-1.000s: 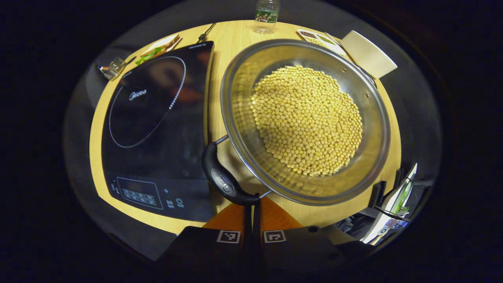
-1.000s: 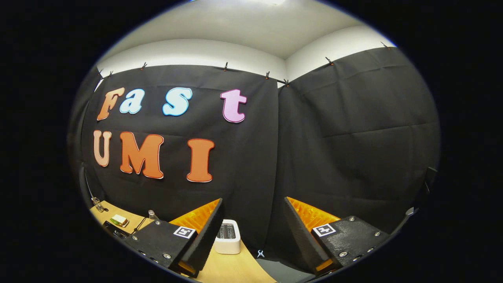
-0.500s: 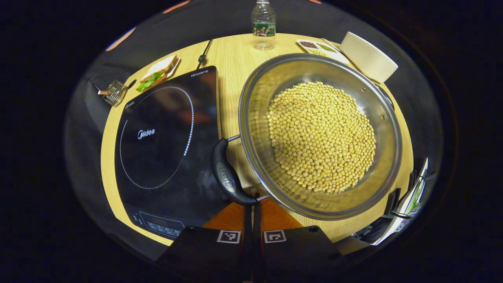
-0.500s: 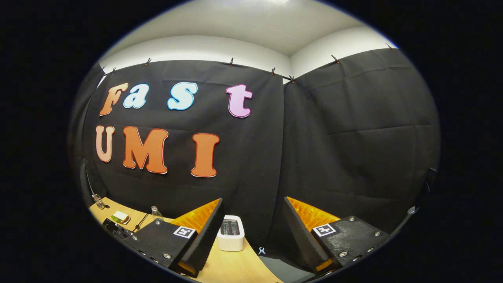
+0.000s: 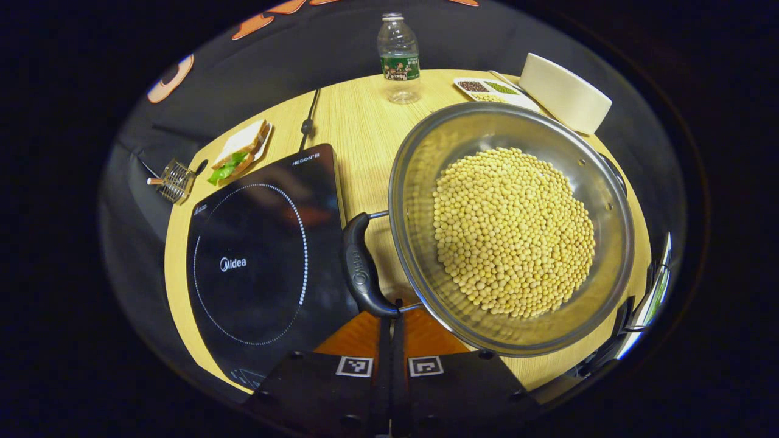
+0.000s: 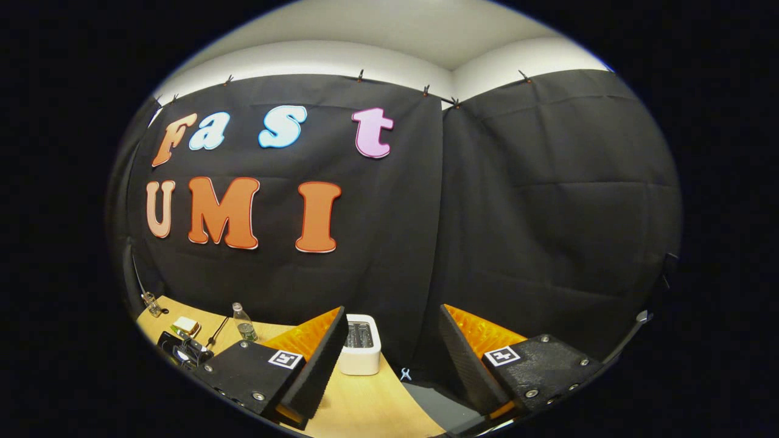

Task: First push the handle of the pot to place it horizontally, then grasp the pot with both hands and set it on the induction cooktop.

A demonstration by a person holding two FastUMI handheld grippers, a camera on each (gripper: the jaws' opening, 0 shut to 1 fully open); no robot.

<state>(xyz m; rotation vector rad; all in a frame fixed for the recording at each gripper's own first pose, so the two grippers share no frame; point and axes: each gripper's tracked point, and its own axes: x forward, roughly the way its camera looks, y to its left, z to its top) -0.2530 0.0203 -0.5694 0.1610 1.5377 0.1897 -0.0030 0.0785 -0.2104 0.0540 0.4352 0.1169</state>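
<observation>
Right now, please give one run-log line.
left gripper: shut, tips at pot handle | right gripper: open, raised | pot: beside cooktop

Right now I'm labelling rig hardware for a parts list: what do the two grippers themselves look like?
Each gripper has two black, wedge-shaped finger blocks carrying a square black-and-white marker tag. The left gripper has marker tags side by side near the view's bottom. The right gripper also shows round screw heads on its blocks and ribbed inner faces. No cables or sleeves visible.

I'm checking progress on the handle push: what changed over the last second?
The left claw, shut, kept its tips at the pot handle while its view tilted up: pot and induction cooktop slid lower. The right claw stayed open, off the pot, drifting slightly toward the toaster.
</observation>
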